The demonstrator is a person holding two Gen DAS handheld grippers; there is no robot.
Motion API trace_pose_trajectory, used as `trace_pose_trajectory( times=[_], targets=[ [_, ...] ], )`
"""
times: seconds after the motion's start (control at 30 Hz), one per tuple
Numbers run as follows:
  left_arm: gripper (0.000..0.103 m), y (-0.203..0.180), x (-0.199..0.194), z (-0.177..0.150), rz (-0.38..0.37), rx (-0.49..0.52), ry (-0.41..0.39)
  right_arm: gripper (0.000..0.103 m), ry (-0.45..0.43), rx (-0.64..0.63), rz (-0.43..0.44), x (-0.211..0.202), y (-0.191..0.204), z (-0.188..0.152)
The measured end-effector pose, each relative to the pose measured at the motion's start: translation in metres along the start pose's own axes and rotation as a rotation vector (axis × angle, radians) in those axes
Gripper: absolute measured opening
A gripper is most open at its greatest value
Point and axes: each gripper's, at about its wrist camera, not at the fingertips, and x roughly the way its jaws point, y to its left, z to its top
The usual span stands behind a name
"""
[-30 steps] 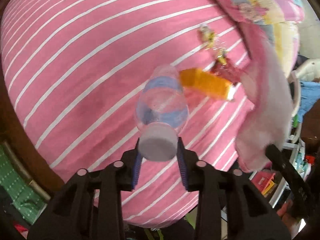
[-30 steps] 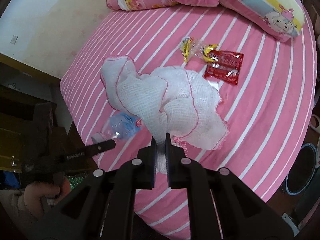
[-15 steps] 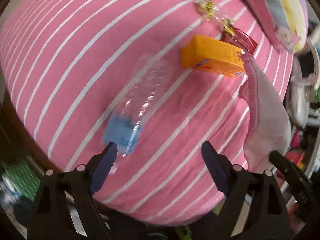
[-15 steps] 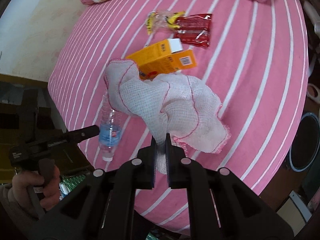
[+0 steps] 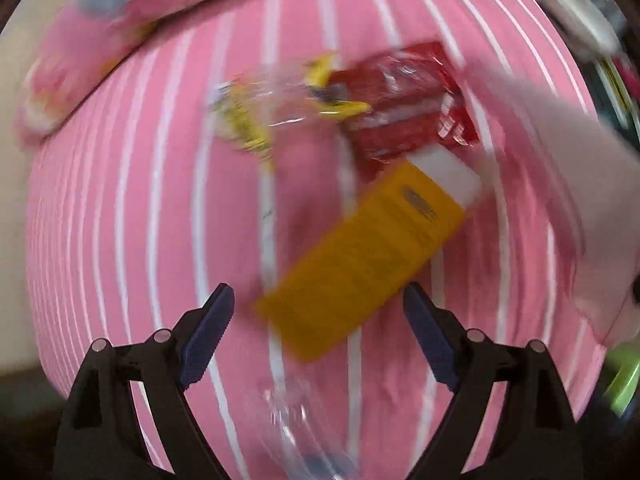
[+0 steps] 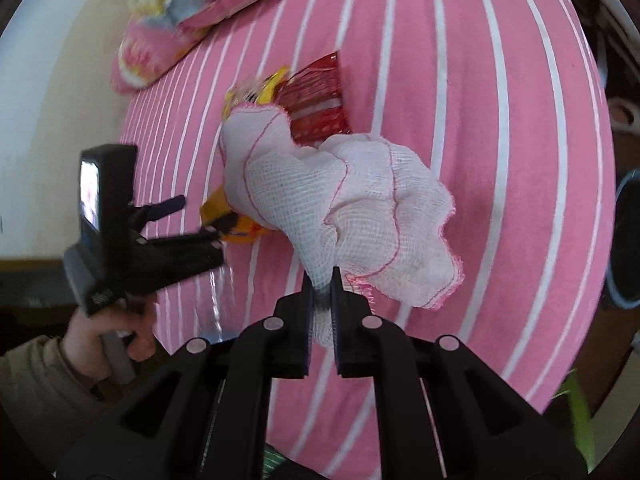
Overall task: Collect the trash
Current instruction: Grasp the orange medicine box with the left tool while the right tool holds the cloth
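Observation:
An orange carton (image 5: 360, 264) lies on the pink striped bed (image 5: 120, 200). My left gripper (image 5: 320, 320) is open, its jaws wide apart on either side of the carton's near end. A clear plastic bottle (image 5: 296, 420) lies on the bed below and between the fingers. Red wrappers (image 5: 404, 120) and a yellow clear wrapper (image 5: 256, 116) lie beyond the carton. My right gripper (image 6: 323, 280) is shut on a white gauze cloth (image 6: 344, 200) held above the bed. The left gripper (image 6: 176, 220) shows at the left in the right wrist view, by the carton (image 6: 228, 220).
Cartoon pillows (image 6: 188, 12) lie at the head of the bed. A pale wall (image 6: 48, 100) runs along the left side. A round dark bin (image 6: 628, 240) stands off the right edge of the bed. The left wrist view is blurred by motion.
My left gripper opened and let the bottle drop onto the bed, then moved forward over the orange carton. My right gripper kept hold of the cloth and shifted along the bed.

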Motion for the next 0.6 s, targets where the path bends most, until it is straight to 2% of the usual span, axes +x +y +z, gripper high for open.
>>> trace_pose_trajectory(
  times=[0.03,0.07,0.1,0.13,0.3,0.37,0.4,0.47,0.6],
  targets=[
    [0.082,-0.003,0.008,0.003,-0.009,0.033,0.012,0.009,-0.001,0.027,0.009,0.005,-0.004,0.003],
    [0.075,-0.006,0.013,0.004,-0.005,0.056,0.011,0.009,-0.002,0.044,0.014,0.009,-0.006,0.004],
    [0.073,-0.007,0.016,0.005,-0.014,0.073,0.010,0.009,-0.001,0.054,0.017,0.009,-0.006,0.005],
    [0.069,-0.006,0.017,0.006,-0.040,0.063,0.012,0.009,-0.002,0.066,0.021,0.012,-0.007,0.006],
    [0.051,0.014,0.006,0.003,-0.199,-0.082,0.022,0.009,0.004,0.079,0.028,0.012,-0.009,0.006],
    [0.044,0.023,-0.002,-0.003,-0.311,-0.158,0.023,0.009,0.007,0.075,0.030,0.010,-0.008,0.007],
    [0.044,0.027,-0.005,-0.006,-0.372,-0.197,0.028,0.009,0.008,0.069,0.028,0.006,-0.006,0.006],
    [0.044,0.028,-0.005,-0.012,-0.441,-0.226,0.057,0.009,0.008,0.063,0.026,0.009,-0.004,0.010],
    [0.044,0.018,-0.006,-0.017,-0.521,-0.247,0.067,0.009,0.000,0.057,0.018,0.003,-0.004,0.011]
  ],
)
